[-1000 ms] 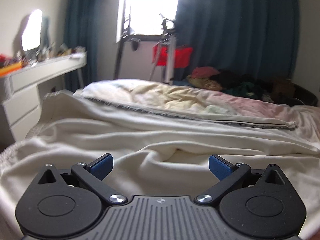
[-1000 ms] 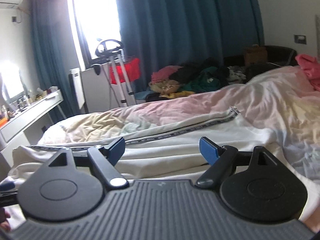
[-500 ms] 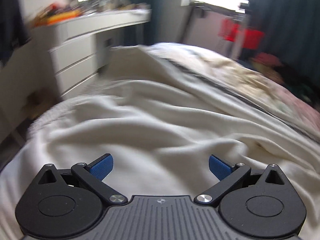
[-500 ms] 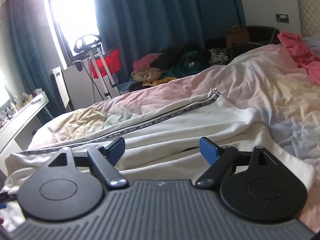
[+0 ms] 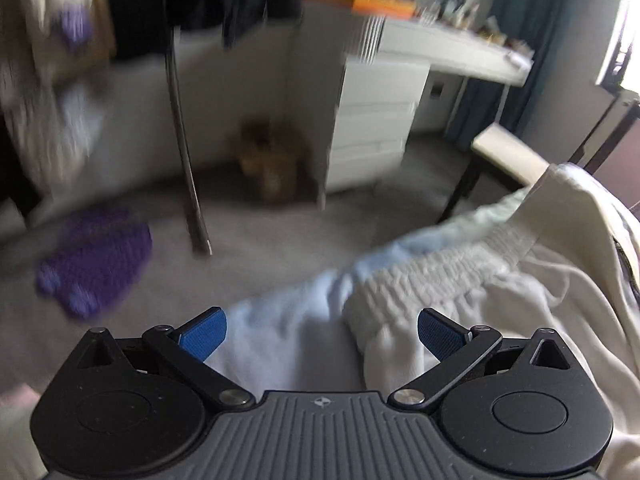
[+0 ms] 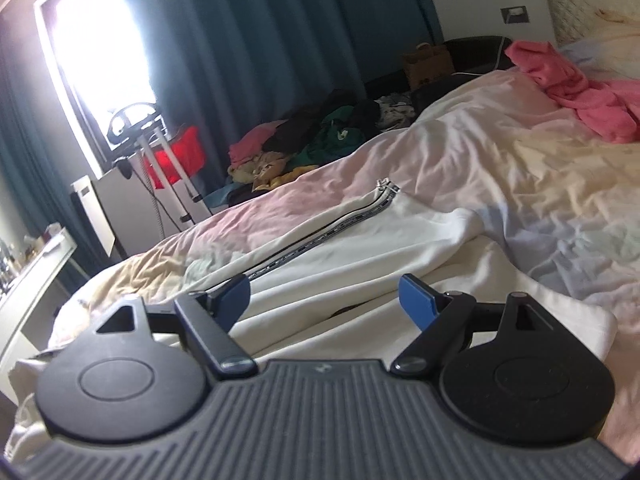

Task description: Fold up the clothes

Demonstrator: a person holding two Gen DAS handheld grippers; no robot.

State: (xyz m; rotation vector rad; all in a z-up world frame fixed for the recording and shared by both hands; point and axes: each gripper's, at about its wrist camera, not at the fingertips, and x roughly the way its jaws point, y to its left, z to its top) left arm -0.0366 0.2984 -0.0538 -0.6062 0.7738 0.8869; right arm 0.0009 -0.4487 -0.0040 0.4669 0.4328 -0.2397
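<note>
My left gripper [image 5: 322, 334] has its blue pads spread wide, nothing clamped between them. It points down at the bed's edge, over the elastic waistband [image 5: 432, 276] of the white trousers [image 5: 540, 292], which runs from the centre out toward two o'clock in the left wrist view. The waistband lies ahead of the pads; I cannot tell whether it touches them. The view is blurred. A white chest of drawers [image 5: 372, 128] sits at twelve o'clock, a purple cloth [image 5: 96, 264] on the grey floor at nine o'clock.

My right gripper [image 6: 328, 300] also has its pads wide apart and empty. It hangs over the trousers [image 6: 360, 248], spread flat on the pale duvet [image 6: 500, 168], with the black-and-white side stripe [image 6: 320, 236] running from the left pad up toward one o'clock. A pink garment [image 6: 580, 96] lies on the duvet at two o'clock. A heap of mixed clothes [image 6: 312, 144] sits beyond the bed at twelve o'clock, before the blue curtain [image 6: 260, 40].
</note>
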